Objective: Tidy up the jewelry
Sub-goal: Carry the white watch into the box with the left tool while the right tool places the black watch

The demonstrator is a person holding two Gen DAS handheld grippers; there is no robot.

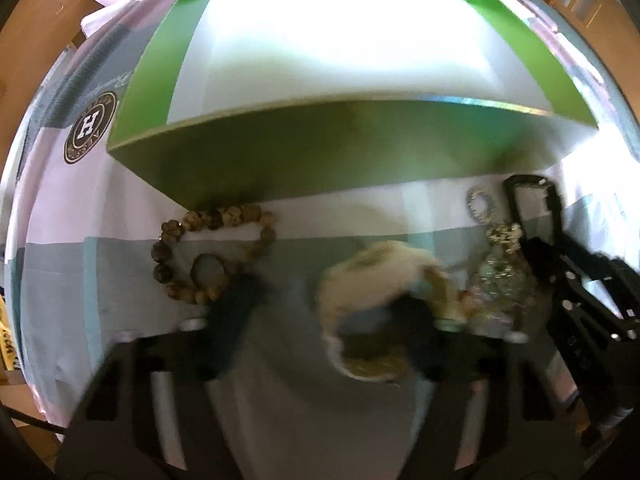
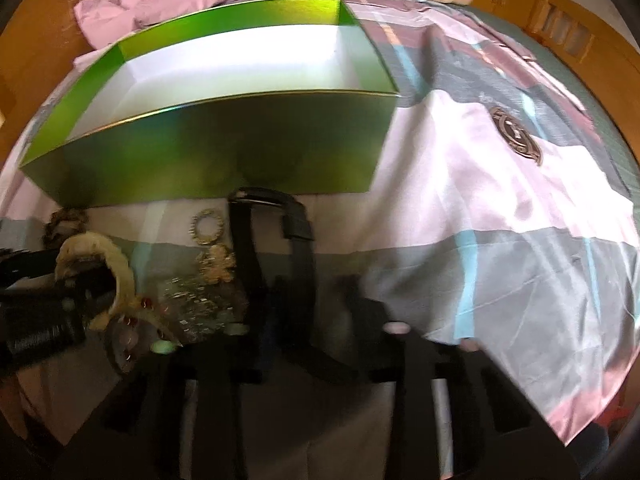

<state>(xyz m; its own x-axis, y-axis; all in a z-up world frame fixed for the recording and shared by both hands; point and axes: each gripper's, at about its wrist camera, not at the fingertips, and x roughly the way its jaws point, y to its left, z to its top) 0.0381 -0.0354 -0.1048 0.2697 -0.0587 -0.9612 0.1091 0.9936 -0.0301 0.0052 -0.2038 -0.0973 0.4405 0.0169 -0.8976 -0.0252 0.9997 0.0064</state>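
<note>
Two grippers worked over the jewelry in front of the green box.

The open green box [image 1: 340, 148] stood on the patchwork bedcover [image 2: 500, 200], and all the jewelry lay outside it, along its near wall. The left gripper [image 1: 328, 312] was blurred; its jaws stood apart, and a cream bangle [image 1: 376, 276] hung around the finger at its 3 o'clock side, so I could not tell if it was really pinched. A brown bead bracelet [image 1: 216, 256] lay at 9 o'clock from this gripper, touching the other finger. The right gripper [image 2: 316, 312] was nearly clenched on a black strap [image 2: 256, 248], whose loop reached toward the box at 12 o'clock. A small silver ring [image 2: 207, 225] and a glittering heap of chains [image 2: 200, 300] lay between the two grippers.
</note>
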